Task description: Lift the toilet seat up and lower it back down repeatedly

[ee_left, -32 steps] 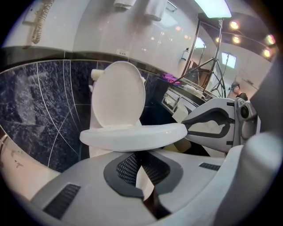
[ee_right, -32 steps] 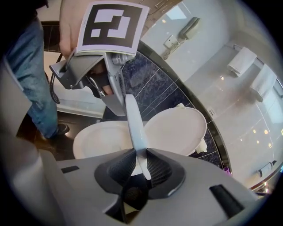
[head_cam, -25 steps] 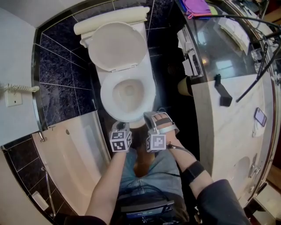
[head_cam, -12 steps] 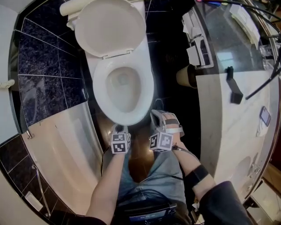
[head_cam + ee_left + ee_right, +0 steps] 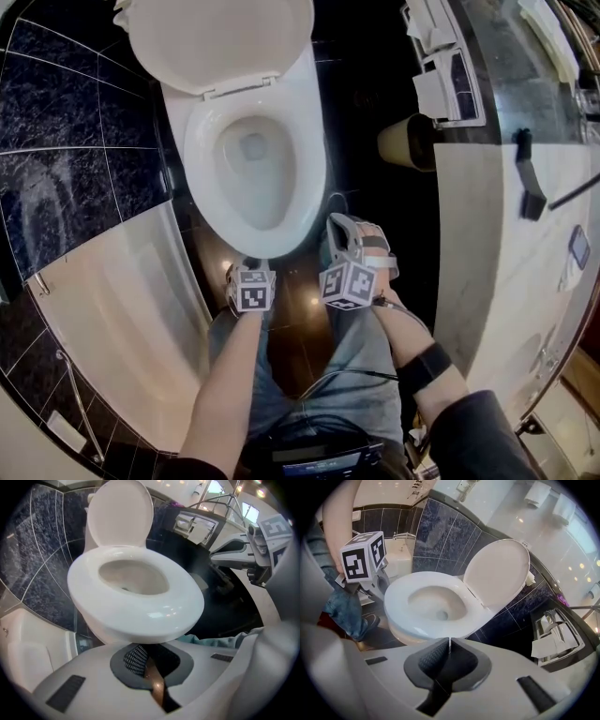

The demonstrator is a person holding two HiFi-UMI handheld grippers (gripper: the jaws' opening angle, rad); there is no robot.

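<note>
Head view, looking steeply down onto the toilet seat [image 5: 281, 239], lying flat on the bowl [image 5: 251, 173], with the lid [image 5: 220, 37] standing raised behind it. Tracing the seat's long axis straight away from the person toward the hinge [image 5: 234, 91] at the back. Finding the left gripper [image 5: 143, 654] nearest, right at the front lip, tips sitting just below and in front of it, too close to tell touching from just short, jaws drawn together with nothing between them. Spotting the right gripper [image 5: 449, 645] off the front-right curve, a little apart from the seat, jaws having just been closing, now meeting on nothing. Judging the lift as a push up from under that front edge, swinging back toward the lid. Noting free air above the bowl, the bathtub [image 5: 122, 309] crowding the left side, the vanity counter [image 5: 487, 281] standing well apart on the right.
</note>
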